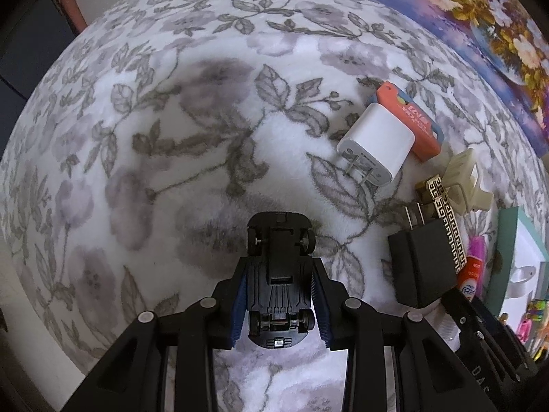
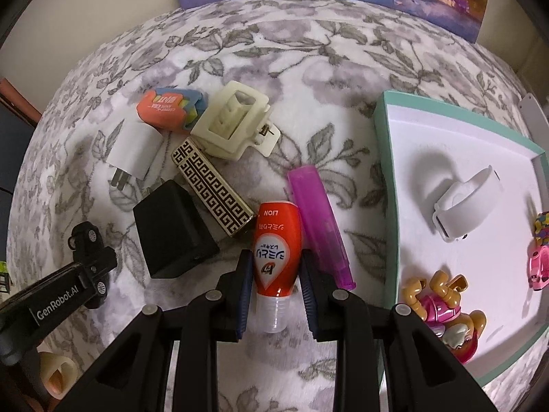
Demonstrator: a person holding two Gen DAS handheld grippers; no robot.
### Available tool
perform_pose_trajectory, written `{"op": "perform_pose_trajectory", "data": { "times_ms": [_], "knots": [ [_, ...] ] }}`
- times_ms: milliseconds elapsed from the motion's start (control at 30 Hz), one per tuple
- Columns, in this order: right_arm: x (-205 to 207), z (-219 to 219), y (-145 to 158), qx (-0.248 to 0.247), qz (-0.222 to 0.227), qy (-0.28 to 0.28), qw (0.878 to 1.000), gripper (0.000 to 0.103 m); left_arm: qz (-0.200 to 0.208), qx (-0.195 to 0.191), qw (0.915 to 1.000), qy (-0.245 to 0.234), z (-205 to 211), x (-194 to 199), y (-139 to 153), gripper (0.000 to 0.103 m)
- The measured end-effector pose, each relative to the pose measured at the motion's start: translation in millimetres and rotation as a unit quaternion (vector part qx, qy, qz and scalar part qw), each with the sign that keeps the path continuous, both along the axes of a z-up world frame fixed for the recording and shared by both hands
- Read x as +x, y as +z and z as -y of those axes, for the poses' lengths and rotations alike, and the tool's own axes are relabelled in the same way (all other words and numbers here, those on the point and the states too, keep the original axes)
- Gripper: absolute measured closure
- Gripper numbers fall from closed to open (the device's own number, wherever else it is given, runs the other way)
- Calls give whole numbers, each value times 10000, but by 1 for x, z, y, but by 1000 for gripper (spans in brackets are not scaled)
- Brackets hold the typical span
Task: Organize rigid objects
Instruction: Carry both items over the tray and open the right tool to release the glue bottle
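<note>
Left wrist view: the left tool [image 1: 279,292] is clamped on one black toy car [image 1: 279,274], turned underside-up above the flowered blanket [image 1: 171,120]. Right wrist view: the right tool [image 2: 274,285] stands partly open around one orange tube [image 2: 277,257], its pads just beside it. Nearby lie two chargers, white [image 2: 135,149] and black [image 2: 173,230]; one cream hair clip [image 2: 233,125]; one purple marker [image 2: 319,226]. One teal-rimmed box [image 2: 387,178] holds several toys.
</note>
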State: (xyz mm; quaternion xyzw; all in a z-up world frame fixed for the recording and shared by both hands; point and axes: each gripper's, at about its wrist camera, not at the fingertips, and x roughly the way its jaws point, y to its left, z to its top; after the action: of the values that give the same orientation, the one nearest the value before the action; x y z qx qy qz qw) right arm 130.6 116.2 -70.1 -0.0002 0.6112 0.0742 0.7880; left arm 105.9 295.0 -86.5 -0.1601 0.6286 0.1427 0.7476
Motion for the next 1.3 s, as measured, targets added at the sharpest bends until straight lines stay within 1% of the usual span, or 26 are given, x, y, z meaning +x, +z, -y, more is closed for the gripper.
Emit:
{"op": "perform_pose_trajectory", "data": {
  "times_ms": [167,267,433,533,633,733,767,833,967,1000,1100,1300],
  "knots": [
    [1,-3,-2,-38,58,17,10000,75,-22,214,9997,-119,7,3,-1,66],
    [-3,-5,-2,-47,97,80,9999,75,-9,237,9997,-111,7,3,-1,66],
    [-7,4,8,243,126,50,9996,75,43,173,9998,-23,5,4,1,68],
    [-8,8,25,437,318,70,9985,75,245,-28,9997,59,2,4,11,68],
    [-9,22,49,602,575,-51,9965,75,515,66,9986,37,8,5,31,68],
    [-7,42,67,556,785,-280,9950,75,864,72,9962,15,17,4,56,68],
    [-6,49,70,525,828,-367,9945,75,1019,104,9947,-37,23,4,67,68],
    [-5,68,76,486,915,-564,9930,75,1201,114,9926,-126,29,2,80,68],
    [-9,105,87,349,1070,-957,9890,75,1525,67,9872,-463,63,2,104,68],
    [-9,112,90,324,1103,-1033,9880,75,1560,47,9863,-528,67,1,107,68],
    [-10,138,97,199,1228,-1282,9839,75,1684,51,9820,-856,99,2,116,68],
    [-15,193,107,186,1352,-1818,9738,75,1773,141,9728,-1487,157,3,122,68]
  ]
}}
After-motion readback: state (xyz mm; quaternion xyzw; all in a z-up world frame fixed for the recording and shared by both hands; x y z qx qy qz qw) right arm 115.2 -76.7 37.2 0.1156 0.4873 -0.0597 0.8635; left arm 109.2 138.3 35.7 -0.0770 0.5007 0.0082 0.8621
